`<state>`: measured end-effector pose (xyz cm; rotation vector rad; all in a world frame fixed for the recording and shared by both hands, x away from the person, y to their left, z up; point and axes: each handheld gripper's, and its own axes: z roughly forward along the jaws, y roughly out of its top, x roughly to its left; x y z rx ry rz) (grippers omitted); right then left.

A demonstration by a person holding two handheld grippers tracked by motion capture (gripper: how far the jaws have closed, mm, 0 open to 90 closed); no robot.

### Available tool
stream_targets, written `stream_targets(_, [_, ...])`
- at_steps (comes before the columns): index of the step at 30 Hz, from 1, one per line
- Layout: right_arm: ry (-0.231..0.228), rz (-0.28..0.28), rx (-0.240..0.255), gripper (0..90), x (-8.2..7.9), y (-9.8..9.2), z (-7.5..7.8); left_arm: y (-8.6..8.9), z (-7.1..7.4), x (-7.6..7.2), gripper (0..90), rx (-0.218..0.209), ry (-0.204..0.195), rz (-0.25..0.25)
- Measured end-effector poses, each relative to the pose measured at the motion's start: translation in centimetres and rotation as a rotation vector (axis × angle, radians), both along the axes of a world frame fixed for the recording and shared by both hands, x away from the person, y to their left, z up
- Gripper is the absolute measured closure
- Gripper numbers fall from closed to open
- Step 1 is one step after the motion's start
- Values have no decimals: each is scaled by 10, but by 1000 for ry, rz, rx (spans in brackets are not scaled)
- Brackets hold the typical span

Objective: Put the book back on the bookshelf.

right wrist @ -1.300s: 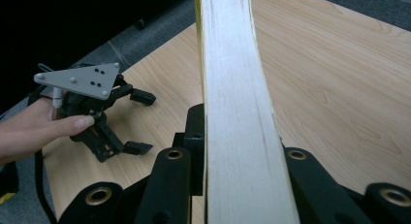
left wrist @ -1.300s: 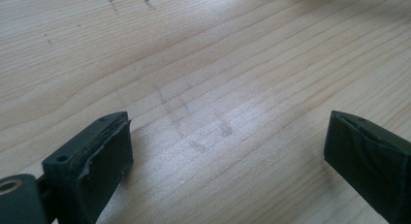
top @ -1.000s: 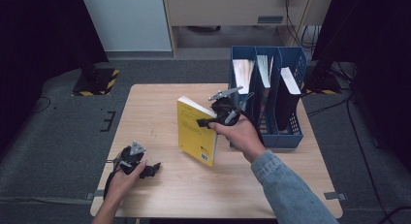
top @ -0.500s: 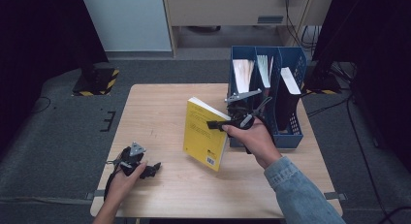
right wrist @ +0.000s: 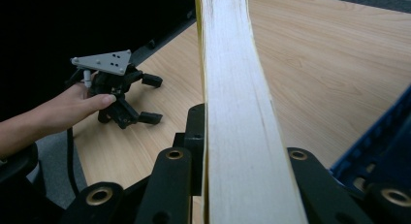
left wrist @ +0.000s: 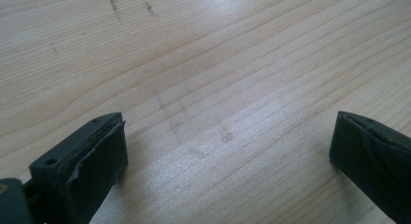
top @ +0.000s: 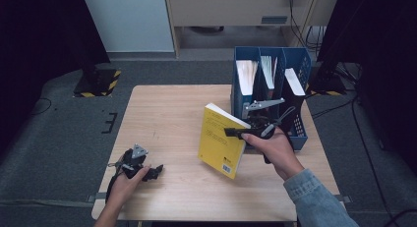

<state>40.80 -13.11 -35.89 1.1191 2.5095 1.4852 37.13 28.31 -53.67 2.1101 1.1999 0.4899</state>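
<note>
High view, book: A thick yellow paperback book [top: 220, 144] hangs tilted above the pale wooden table [top: 167, 114], just in front of the blue three-slot file rack [top: 295, 133] at the table's far right edge.
High view, right gripper: The black two-jaw right gripper [top: 235, 132], in the person's right hand [top: 273, 149], is clamped on the book's upper corner on the side facing the rack; its grey three-cornered plate sits between the book and the rack.
High view, left gripper: The black left gripper [top: 156, 170] rests on the table at the near left corner, well apart from the rack, under the person's left hand [top: 127, 180]; its jaws stand apart with nothing between them.
High view, rack: White papers stand in all three slots.
Left gripper view, jaws: Two black jaws stand wide apart over bare wood grain of the table [left wrist: 218, 88], one low at each side, gripping nothing.
Right gripper view, book: The book's cream page edge [right wrist: 237, 112] runs up the middle, pinched between the jaws at the bottom; the yellow cover shows as a thin line along it.
Right gripper view, rack: A blue corner of the rack [right wrist: 387, 141] lies just right of the book.
Right gripper view, left gripper: Far from the rack, across the table [right wrist: 329, 64], the left gripper [right wrist: 145, 100] lies under the left hand [right wrist: 72, 107], jaws spread.
</note>
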Motion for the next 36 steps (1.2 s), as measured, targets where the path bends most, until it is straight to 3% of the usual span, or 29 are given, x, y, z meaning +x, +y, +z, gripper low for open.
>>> stream_targets(36, [5, -103, 15, 747, -26, -75, -7, -2, 0, 0, 0, 4, 1, 21])
